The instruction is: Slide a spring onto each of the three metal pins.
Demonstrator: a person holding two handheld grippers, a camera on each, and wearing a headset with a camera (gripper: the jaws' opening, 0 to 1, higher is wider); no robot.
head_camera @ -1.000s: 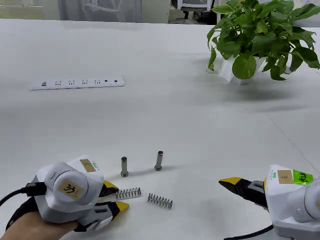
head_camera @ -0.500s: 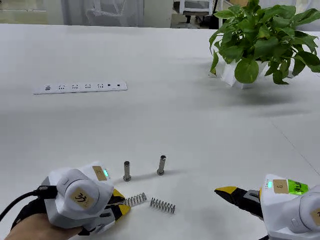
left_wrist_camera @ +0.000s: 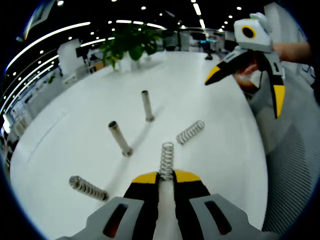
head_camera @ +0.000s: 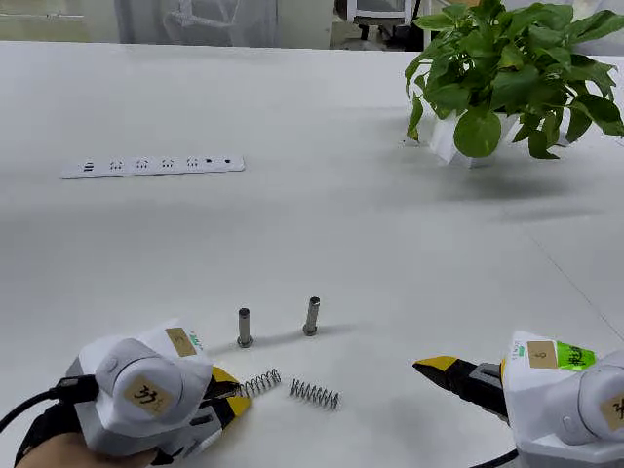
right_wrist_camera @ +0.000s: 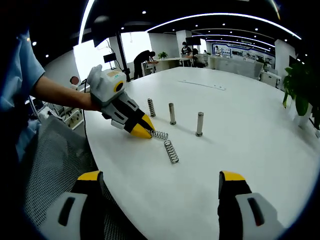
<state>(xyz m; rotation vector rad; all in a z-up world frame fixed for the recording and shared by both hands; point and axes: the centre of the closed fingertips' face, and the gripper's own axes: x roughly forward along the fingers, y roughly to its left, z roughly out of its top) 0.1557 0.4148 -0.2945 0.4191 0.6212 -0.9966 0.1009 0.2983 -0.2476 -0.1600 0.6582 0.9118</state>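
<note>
Markings: few, hardly legible.
On left gripper [head_camera: 232, 392], tan sticker [head_camera: 146, 395] with two dark digits, perhaps "33". On right gripper [head_camera: 436, 366], small tan tag [head_camera: 546, 353] and green label [head_camera: 575, 351], marks too small to read.

This is an open-plan office: a large white table [head_camera: 322, 224] carries a power strip [head_camera: 153, 165] and a potted plant [head_camera: 507, 68]. Long ceiling light strips [right_wrist_camera: 220, 16] run overhead, with a mesh chair [right_wrist_camera: 50, 165] nearby and people [right_wrist_camera: 146, 59] at distant desks [right_wrist_camera: 172, 60].

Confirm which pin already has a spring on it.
The pin closest to the left gripper: coils wrap its shaft, while the other two pins stand bare.
</note>
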